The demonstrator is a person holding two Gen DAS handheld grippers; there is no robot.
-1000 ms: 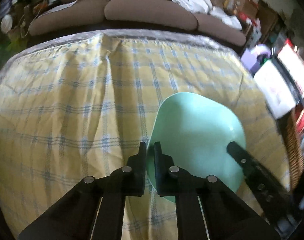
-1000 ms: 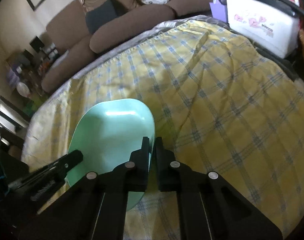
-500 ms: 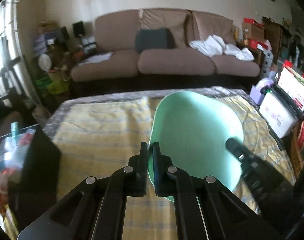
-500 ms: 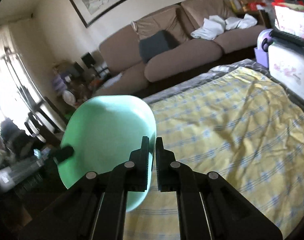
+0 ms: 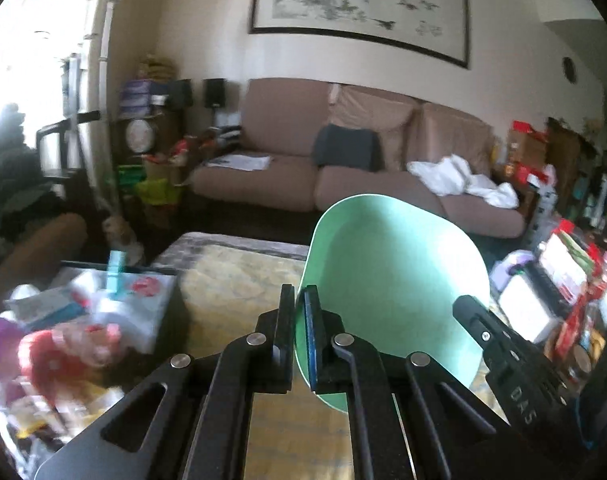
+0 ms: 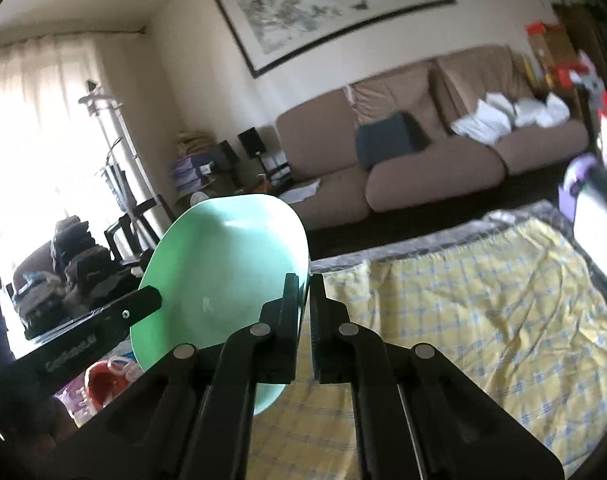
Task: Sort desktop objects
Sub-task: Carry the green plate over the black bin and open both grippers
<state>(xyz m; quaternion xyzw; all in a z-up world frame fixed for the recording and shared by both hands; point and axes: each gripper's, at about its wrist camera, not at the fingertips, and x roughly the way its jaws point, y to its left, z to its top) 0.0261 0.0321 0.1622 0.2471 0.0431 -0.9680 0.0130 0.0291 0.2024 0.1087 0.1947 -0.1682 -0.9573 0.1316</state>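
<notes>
The green tray (image 5: 391,280) hangs tilted above the yellow checked cloth (image 6: 483,300), its opposite rims pinched by the closed left gripper (image 5: 299,300) and right gripper (image 6: 305,288); a brown sofa (image 5: 343,168) stands beyond.

The tabletop (image 6: 423,240) in front of me is covered by a yellow cloth with a blue check (image 6: 483,300), rumpled into folds. A grey underlayer (image 5: 231,242) shows along its far edge. At the right edge a white case (image 5: 523,312) stands. The cloth's middle carries nothing. Left of it lies a blurred heap of packets (image 5: 83,320); what bears it I cannot tell.
</notes>
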